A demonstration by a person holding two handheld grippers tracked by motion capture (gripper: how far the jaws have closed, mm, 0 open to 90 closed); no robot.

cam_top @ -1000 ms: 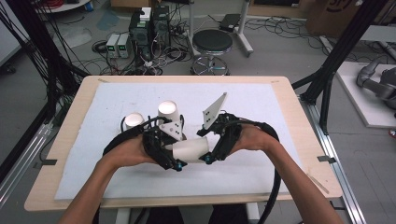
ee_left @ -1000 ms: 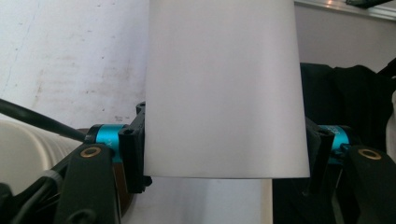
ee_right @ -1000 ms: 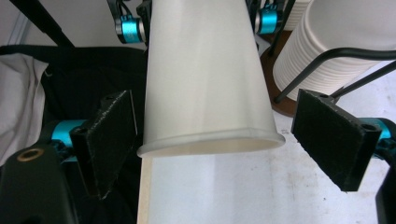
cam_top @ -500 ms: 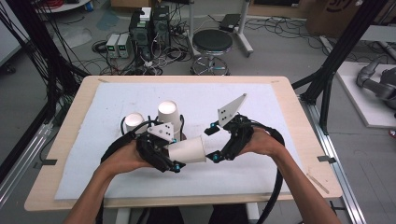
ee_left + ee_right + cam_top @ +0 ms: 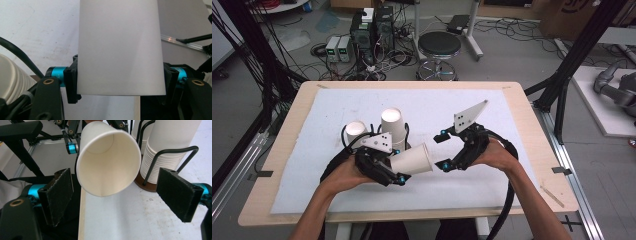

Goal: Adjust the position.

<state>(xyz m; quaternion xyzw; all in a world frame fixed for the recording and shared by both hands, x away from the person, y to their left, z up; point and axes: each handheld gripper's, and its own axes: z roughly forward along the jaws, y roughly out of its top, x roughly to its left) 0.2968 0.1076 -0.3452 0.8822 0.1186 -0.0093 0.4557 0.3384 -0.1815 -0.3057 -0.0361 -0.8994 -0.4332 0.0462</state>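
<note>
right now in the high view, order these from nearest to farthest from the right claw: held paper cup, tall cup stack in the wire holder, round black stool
1. White paper cup, just left of the right claw, held by the left claw.
2. Tall white cup stack, farther left, mid-table.
3. Round black stool, on the floor past the table's far edge.

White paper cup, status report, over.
Left gripper shut on white paper cup, held sideways. Right gripper open, facing its mouth. Nothing between.

The left hand-held gripper (image 5: pixel 398 167) is clamped tight, while the right hand-held gripper (image 5: pixel 441 150) faces it with jaws spread wide.
</note>
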